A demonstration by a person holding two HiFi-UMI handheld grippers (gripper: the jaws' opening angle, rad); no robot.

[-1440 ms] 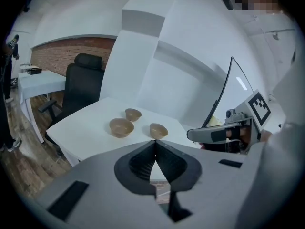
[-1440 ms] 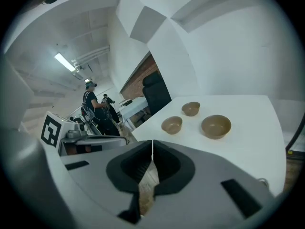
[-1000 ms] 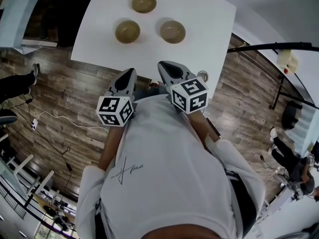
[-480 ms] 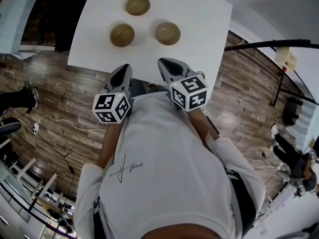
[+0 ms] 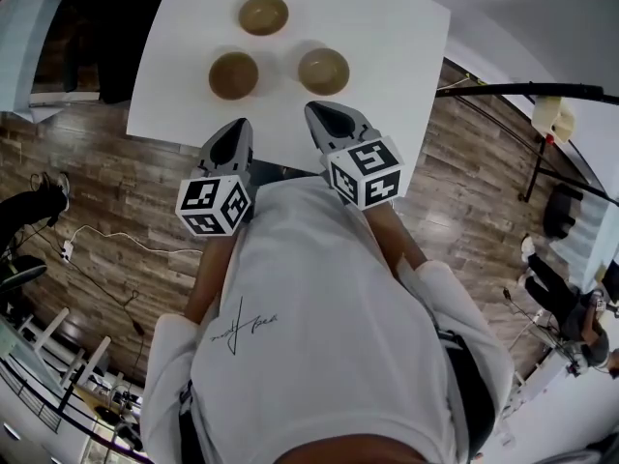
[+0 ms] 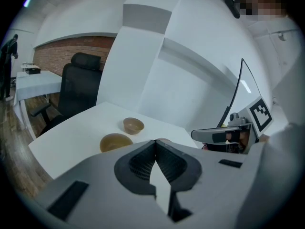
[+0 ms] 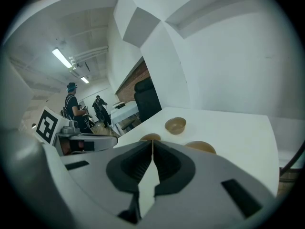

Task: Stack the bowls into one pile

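Note:
Three brown bowls stand apart on the white table [image 5: 387, 27]: a far bowl [image 5: 263, 14], a left bowl [image 5: 233, 74] and a right bowl [image 5: 324, 71]. My left gripper [image 5: 238, 126] hovers at the table's near edge, just short of the left bowl, jaws shut and empty. My right gripper [image 5: 312, 110] is over the near edge below the right bowl, also shut and empty. The left gripper view shows the left bowl [image 6: 116, 142] and far bowl [image 6: 133, 125] past the closed left gripper [image 6: 155, 141]. In the right gripper view, the far bowl [image 7: 175, 125] and right bowl [image 7: 200, 147] lie beyond the closed right gripper [image 7: 152, 142].
A black office chair [image 6: 78, 89] stands behind the table's far side, with another white table [image 6: 38, 82] further left. Two people [image 7: 74, 106] stand in the background. A black pole [image 5: 532, 90] crosses the wood floor [image 5: 97, 191] on the right.
Both grippers have moved forward to the table's near edge, and the bowls now sit closer to their tips. Jaws stay shut.

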